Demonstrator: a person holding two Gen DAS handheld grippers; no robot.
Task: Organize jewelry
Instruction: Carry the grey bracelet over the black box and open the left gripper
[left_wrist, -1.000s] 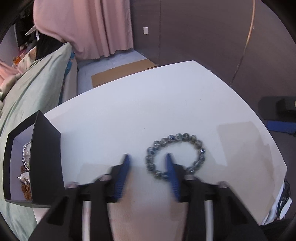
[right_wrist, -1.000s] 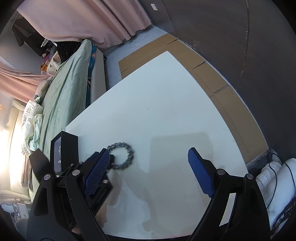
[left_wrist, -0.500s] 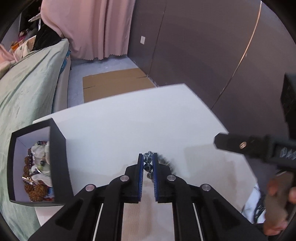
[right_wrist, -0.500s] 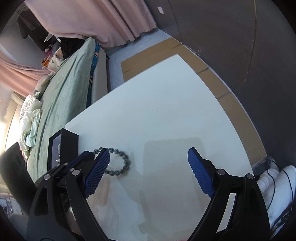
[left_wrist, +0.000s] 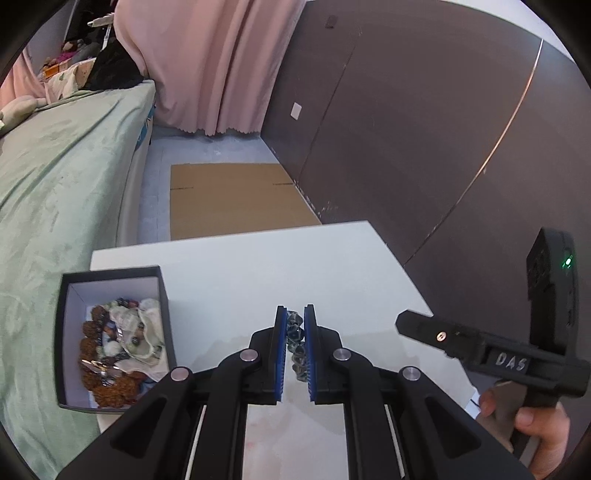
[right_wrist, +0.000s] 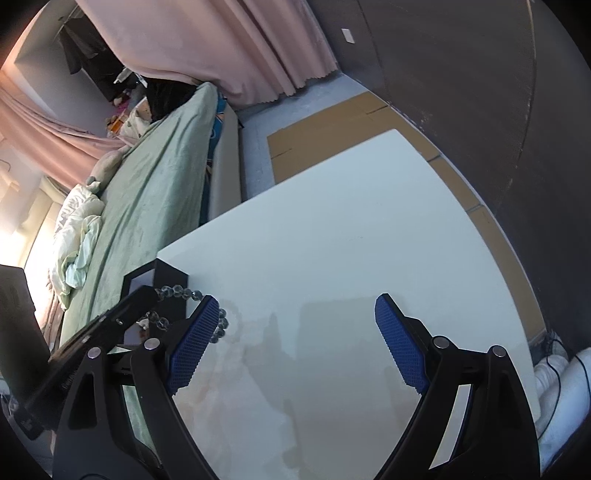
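Observation:
A bracelet of dark grey-blue beads (left_wrist: 295, 334) hangs between the blue pads of my left gripper (left_wrist: 294, 312), which is shut on it above the white table (left_wrist: 240, 273). Left of it stands a black box (left_wrist: 162, 314) with a white inside, holding several bead strings and other jewelry. In the right wrist view the bracelet (right_wrist: 173, 292) dangles over the table near the box (right_wrist: 171, 275). My right gripper (right_wrist: 295, 306) is open above bare table with nothing between its pads. It also shows at the right of the left wrist view, held by a hand (left_wrist: 535, 435).
A bed with a green cover (left_wrist: 55, 184) runs along the table's left side. Flat cardboard (left_wrist: 229, 199) lies on the floor beyond the far edge. Dark wall panels (left_wrist: 406, 129) stand to the right. Cables and white bundles (right_wrist: 565, 376) lie off the table's right edge.
My left gripper shut on the bracelet's beads and lifted it off the table, and the box now shows more fully. The right gripper stayed open and shifted slightly.

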